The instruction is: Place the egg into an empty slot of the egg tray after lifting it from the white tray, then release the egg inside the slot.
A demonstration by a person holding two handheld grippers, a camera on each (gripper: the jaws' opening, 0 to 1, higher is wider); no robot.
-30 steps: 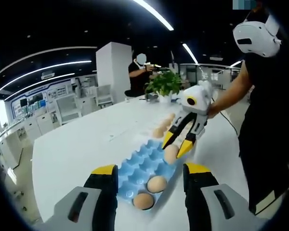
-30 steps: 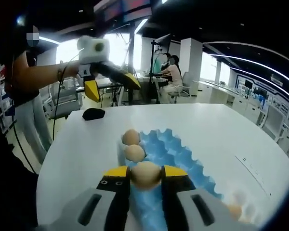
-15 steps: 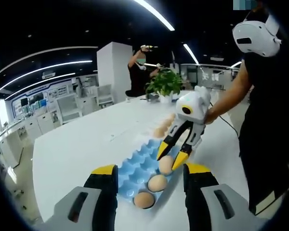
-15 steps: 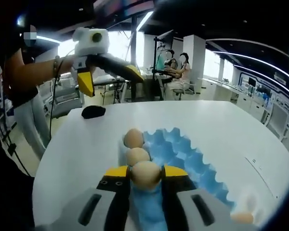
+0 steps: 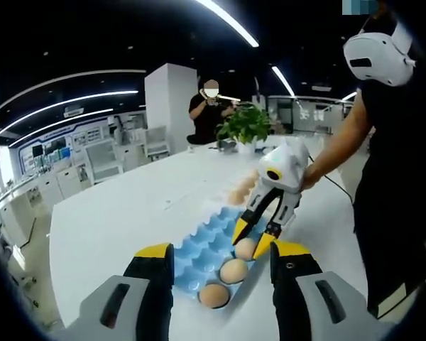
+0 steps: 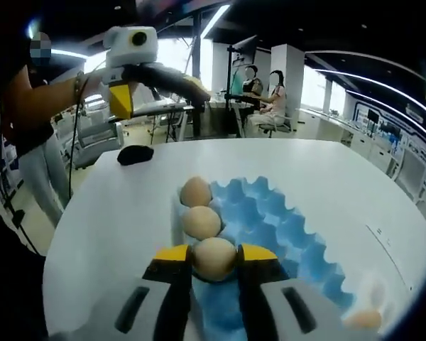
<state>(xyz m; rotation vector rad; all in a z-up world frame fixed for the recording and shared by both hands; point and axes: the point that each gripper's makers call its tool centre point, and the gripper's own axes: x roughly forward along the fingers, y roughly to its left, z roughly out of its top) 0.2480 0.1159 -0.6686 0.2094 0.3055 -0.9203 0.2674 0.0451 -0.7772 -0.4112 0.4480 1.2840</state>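
The blue egg tray [image 5: 202, 245] [image 6: 270, 220] lies on the white table. Two eggs [image 5: 233, 271] [image 6: 201, 222] sit in its slots along one edge. My right gripper [image 5: 252, 240] [image 6: 214, 256] is shut on a third egg [image 5: 246, 248] [image 6: 214, 258], held low over the slot beside those two. Whether that egg rests in the slot I cannot tell. My left gripper [image 5: 222, 250] is open with nothing between its jaws, near the tray's end; in the right gripper view the left gripper [image 6: 160, 96] hangs above the table's far side.
More eggs [image 5: 241, 190] [image 6: 362, 318] lie on a white tray beyond the blue one. A black object [image 6: 135, 154] rests on the far table edge. A potted plant [image 5: 245, 124] stands at the table's end. A person's arm [image 5: 341, 142] holds the right gripper; other people are at desks behind.
The right gripper has come down and toward the two eggs with its egg, from above the tray's middle to the slot beside them. The left gripper has barely moved.
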